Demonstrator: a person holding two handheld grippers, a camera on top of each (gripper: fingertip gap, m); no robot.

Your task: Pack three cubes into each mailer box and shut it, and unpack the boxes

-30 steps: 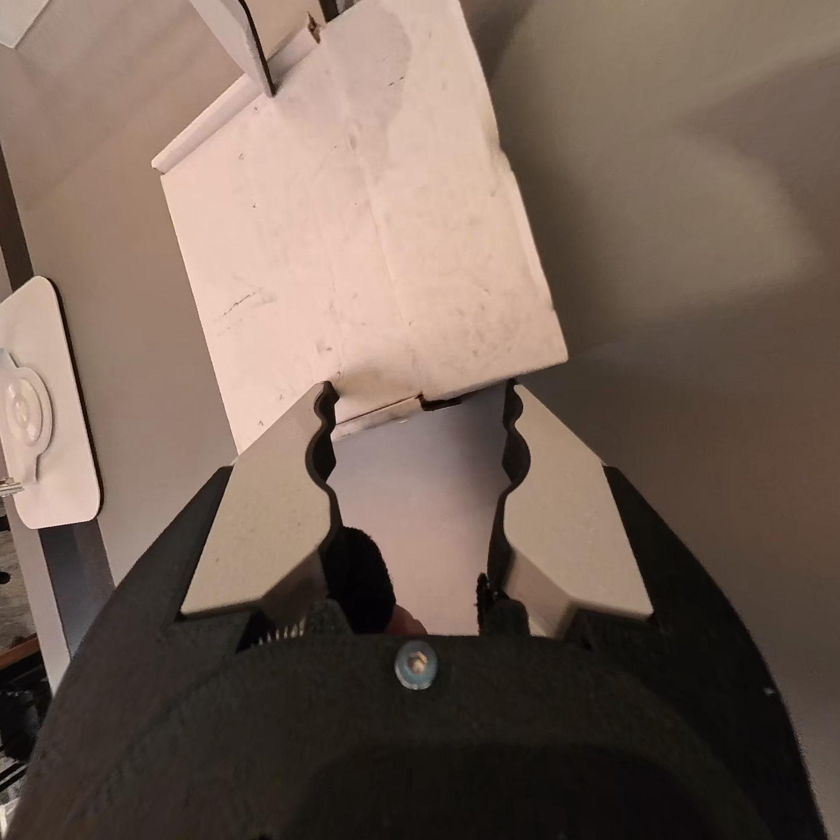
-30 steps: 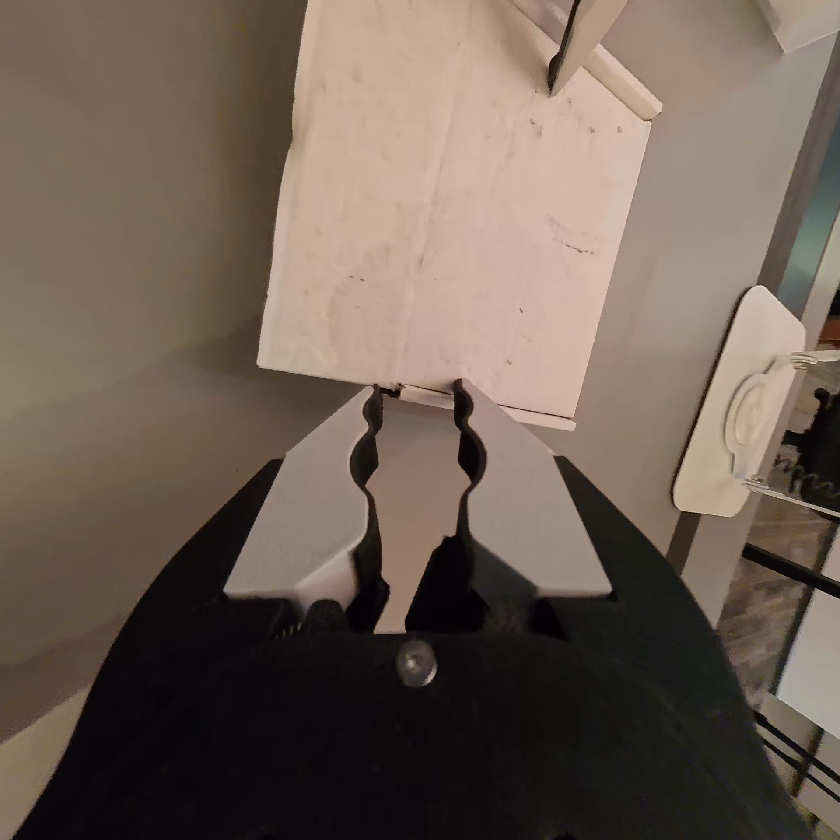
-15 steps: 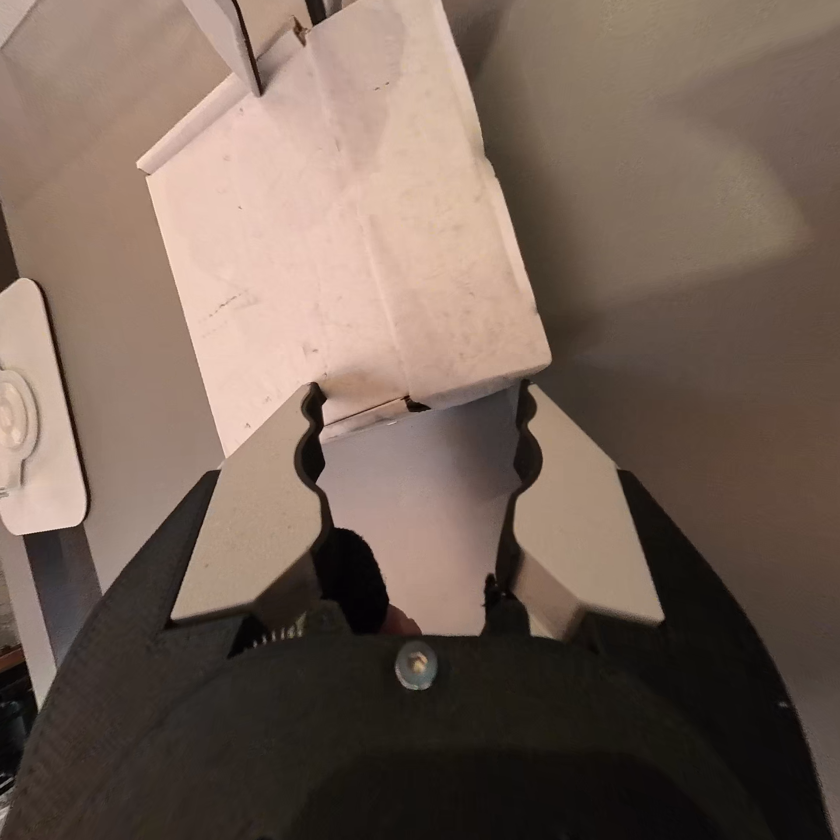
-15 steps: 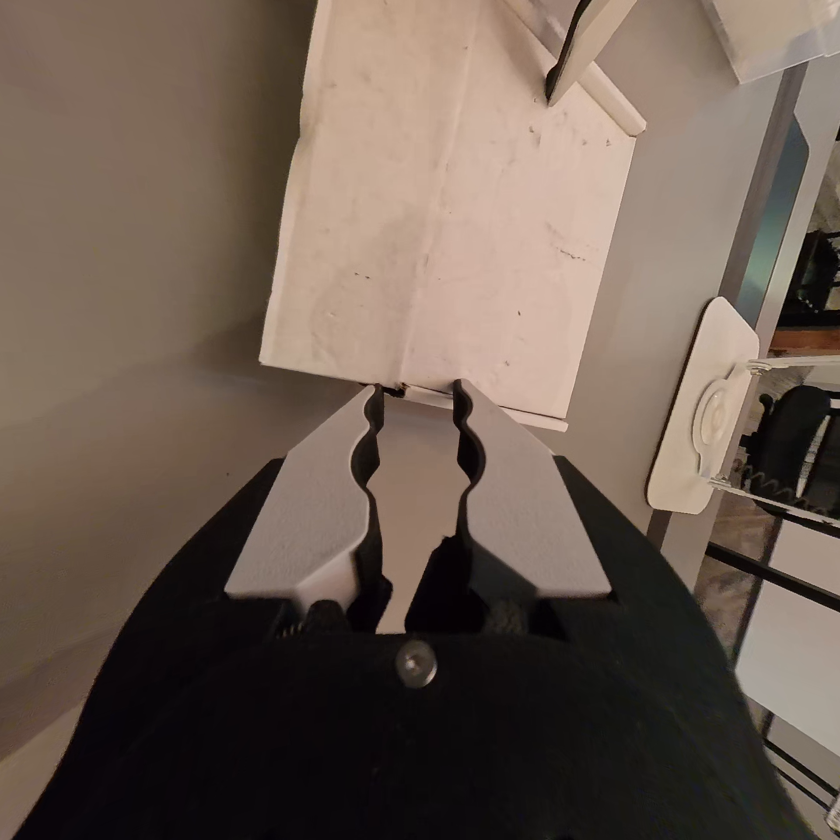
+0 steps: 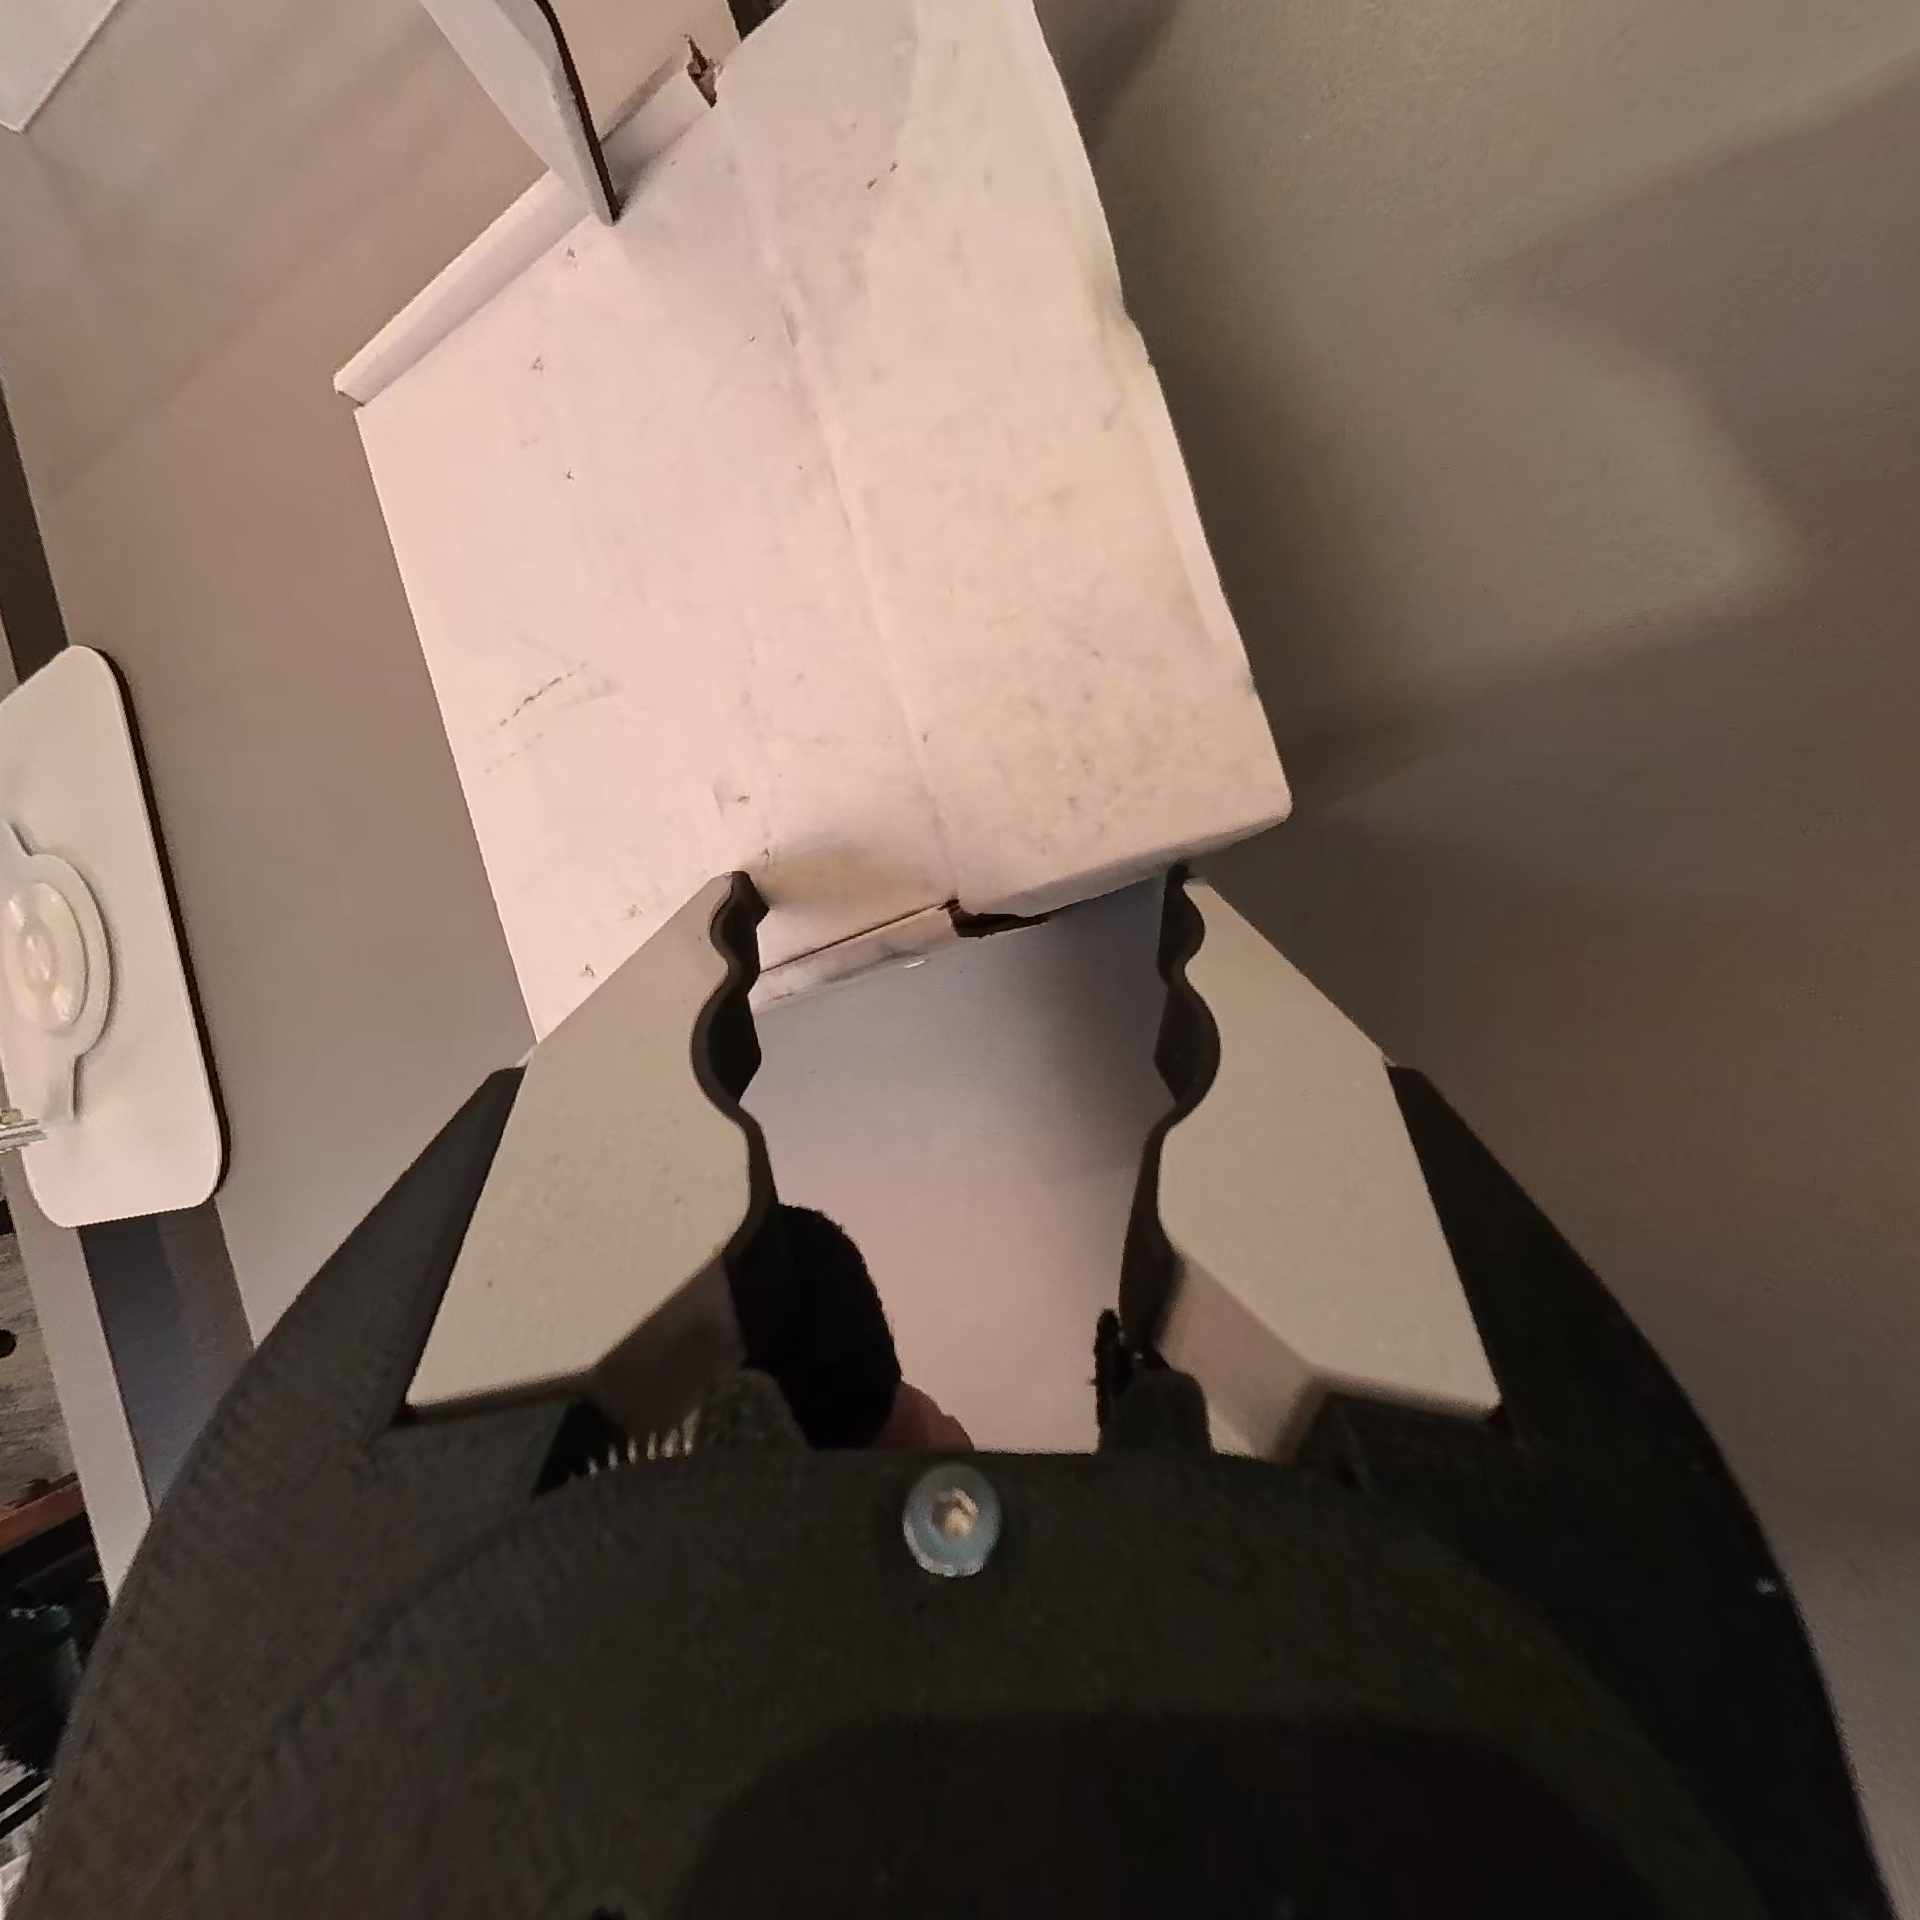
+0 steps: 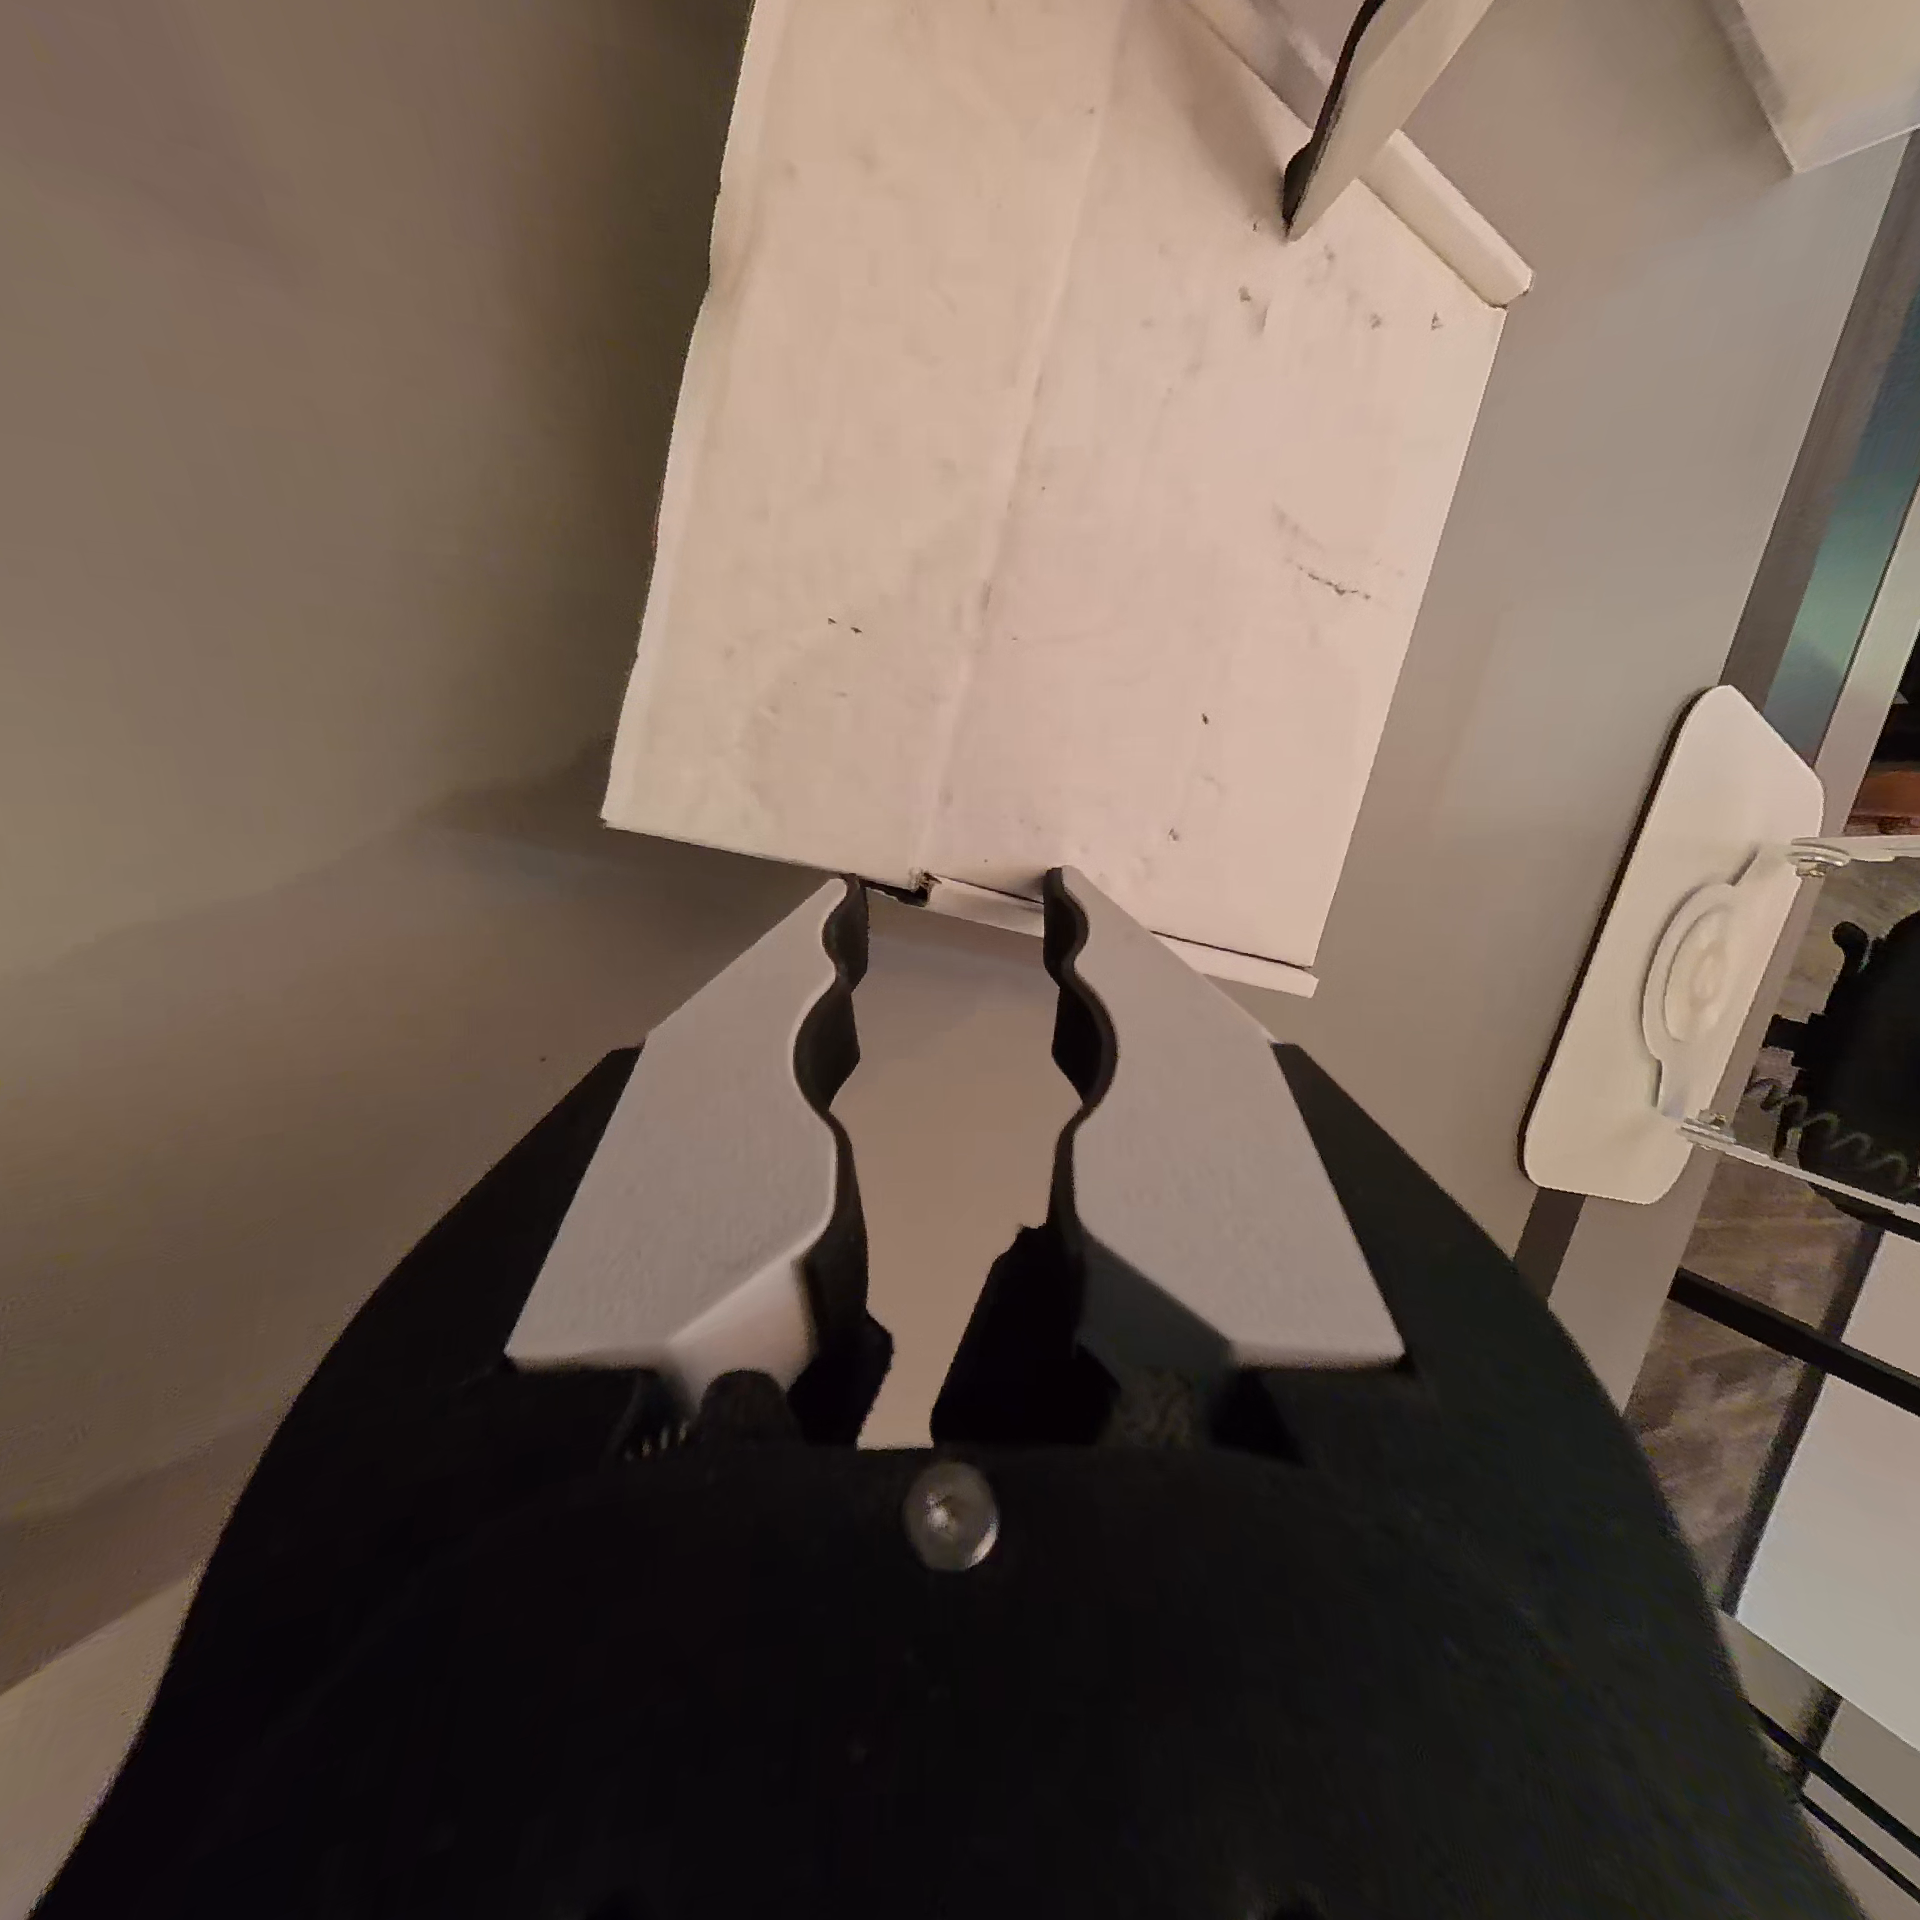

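A closed white mailer box, scuffed, lies on the grey table. My left gripper is open, its jaws wide apart, with the tips at the box's near edge and a corner of the box between them. My right gripper is at the opposite end of the box, open by a narrower gap, with the tips against the edge flap. Each view shows one finger of the other gripper at the box's far edge: the right gripper's and the left gripper's. No cubes are in view.
A white rounded plate with a round mount hangs at the table's edge beside the box; it also shows in the right wrist view. Beyond that edge are dark frame bars and floor. Another white box corner is at the top right.
The left jaws opened a little wider. Both views swayed slightly and came back. The box stayed where it was.
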